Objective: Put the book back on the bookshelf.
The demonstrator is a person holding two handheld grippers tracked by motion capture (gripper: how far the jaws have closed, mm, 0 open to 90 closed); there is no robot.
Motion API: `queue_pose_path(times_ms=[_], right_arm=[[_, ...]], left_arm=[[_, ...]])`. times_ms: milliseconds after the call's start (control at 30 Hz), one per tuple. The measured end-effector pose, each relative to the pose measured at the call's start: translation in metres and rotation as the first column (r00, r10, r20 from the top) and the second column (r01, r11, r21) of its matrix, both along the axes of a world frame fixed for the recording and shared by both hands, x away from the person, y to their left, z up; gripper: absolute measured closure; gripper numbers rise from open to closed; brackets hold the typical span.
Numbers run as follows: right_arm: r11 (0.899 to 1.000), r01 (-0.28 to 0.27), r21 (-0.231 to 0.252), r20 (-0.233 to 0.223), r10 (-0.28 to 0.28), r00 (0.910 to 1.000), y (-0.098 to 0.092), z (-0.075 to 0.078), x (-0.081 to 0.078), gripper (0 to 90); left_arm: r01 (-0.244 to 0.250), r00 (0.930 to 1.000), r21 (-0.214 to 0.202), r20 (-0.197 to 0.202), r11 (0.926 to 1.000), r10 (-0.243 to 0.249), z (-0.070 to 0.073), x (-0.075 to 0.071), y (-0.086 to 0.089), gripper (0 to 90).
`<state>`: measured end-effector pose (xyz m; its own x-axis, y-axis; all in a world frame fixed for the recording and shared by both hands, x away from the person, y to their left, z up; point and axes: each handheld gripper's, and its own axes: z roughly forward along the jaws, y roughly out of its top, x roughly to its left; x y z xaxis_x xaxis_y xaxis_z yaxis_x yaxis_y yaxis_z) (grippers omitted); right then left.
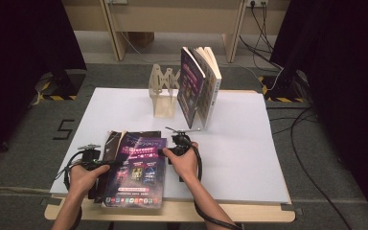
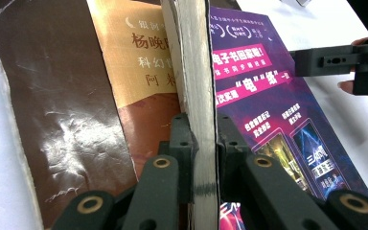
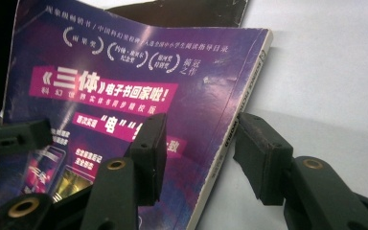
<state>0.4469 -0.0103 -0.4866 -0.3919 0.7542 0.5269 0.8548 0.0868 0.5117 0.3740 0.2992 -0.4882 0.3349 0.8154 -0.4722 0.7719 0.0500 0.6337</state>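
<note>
A purple paperback (image 1: 139, 167) lies near the table's front left on a dark brown book (image 1: 111, 143). My left gripper (image 1: 108, 165) is shut on the paperback's page edge (image 2: 196, 72), pads pressing both sides of the page block, left gripper (image 2: 202, 134). The brown book's (image 2: 62, 110) cover and orange flap lie to its left. My right gripper (image 1: 172, 151) stands open at the spine side. One jaw is over the purple cover (image 3: 124, 72), the other off to the right over the white sheet; the right gripper (image 3: 199, 143) straddles the spine with a gap.
A wooden book stand (image 1: 164, 93) is at the back middle of the white sheet (image 1: 239, 143). Two books (image 1: 199, 86) stand upright beside it. Cables trail on the floor to the right.
</note>
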Motion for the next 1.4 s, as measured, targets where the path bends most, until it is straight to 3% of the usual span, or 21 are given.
queue_pose_path(times_ms=[300, 400, 533, 733, 933, 1133, 1300, 1400], right_arm=[[0.999, 0.023, 0.039, -0.044, -0.021, 0.9988, -0.002, -0.001, 0.007, 55.4], [0.999, 0.013, 0.033, -0.021, -0.013, 0.9997, 0.001, -0.002, 0.008, 55.0], [0.998, 0.028, 0.049, -0.025, -0.027, 0.9993, 0.002, -0.003, 0.009, 55.0], [0.999, 0.015, 0.051, -0.012, -0.014, 0.9998, 0.003, -0.003, 0.013, 54.9], [0.998, 0.024, 0.060, -0.008, -0.023, 0.9997, 0.004, -0.004, 0.017, 54.9], [0.995, 0.040, 0.087, -0.032, -0.038, 0.9988, 0.006, -0.005, 0.023, 56.2], [0.998, 0.035, 0.060, -0.001, -0.035, 0.9994, 0.011, -0.005, 0.023, 64.6], [0.997, 0.029, 0.073, -0.002, -0.029, 0.9996, 0.009, -0.001, 0.024, 69.5]], left_arm=[[0.004, 0.9999, -0.069, -0.015, 0.9976, -0.005, -0.005, 0.000, 0.007, 81.1], [0.004, 0.9998, -0.097, -0.020, 0.9953, -0.006, -0.007, -0.001, 0.011, 81.3], [0.020, 0.9996, -0.106, -0.019, 0.9942, -0.022, -0.007, -0.002, 0.013, 81.7], [0.036, 0.9991, -0.158, -0.017, 0.9868, -0.039, -0.010, -0.002, 0.018, 82.0], [0.044, 0.9987, -0.156, -0.020, 0.9867, -0.047, -0.010, -0.003, 0.018, 82.0], [0.049, 0.9985, -0.118, -0.017, 0.9918, -0.051, -0.007, -0.003, 0.016, 81.7], [0.045, 0.9986, -0.114, -0.022, 0.9924, -0.048, -0.007, -0.002, 0.016, 80.9], [0.049, 0.9985, -0.081, -0.020, 0.9955, -0.051, -0.005, -0.002, 0.014, 79.5]])
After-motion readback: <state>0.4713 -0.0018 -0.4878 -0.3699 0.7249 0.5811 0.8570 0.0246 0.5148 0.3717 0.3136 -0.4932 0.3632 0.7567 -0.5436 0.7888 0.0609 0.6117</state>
